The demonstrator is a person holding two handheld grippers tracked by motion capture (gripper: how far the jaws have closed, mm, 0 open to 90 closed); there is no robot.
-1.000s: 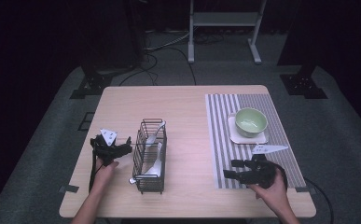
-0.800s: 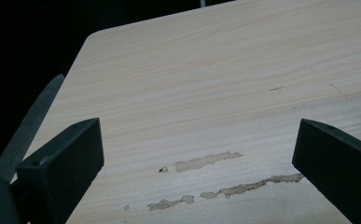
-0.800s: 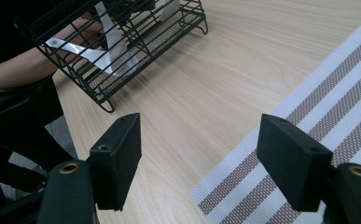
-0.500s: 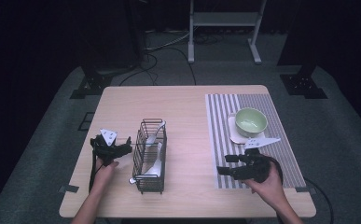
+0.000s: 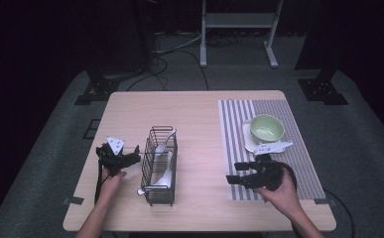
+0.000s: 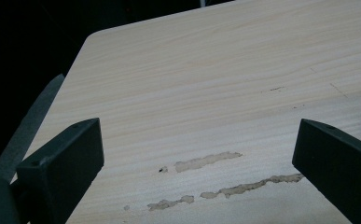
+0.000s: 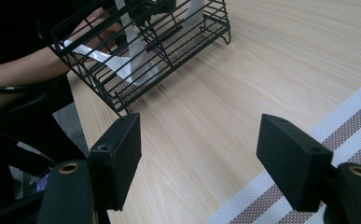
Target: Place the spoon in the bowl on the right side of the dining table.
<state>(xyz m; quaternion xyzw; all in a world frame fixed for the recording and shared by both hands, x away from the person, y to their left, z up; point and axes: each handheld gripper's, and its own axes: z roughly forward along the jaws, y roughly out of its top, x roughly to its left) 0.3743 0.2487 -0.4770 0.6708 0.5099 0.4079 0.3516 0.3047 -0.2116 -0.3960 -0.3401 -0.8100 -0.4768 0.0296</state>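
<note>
Spoons [image 5: 160,166] lie in the wire basket [image 5: 158,193] at lower centre, between both grippers. Right gripper [image 5: 233,173] and left gripper [image 5: 136,153] gape wide, empty. A careless reach could snag the wires and tip the basket.

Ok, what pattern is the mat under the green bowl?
Grey and white stripes on the placemat, running lengthwise; clearest in the high view, under the green bowl.
</note>
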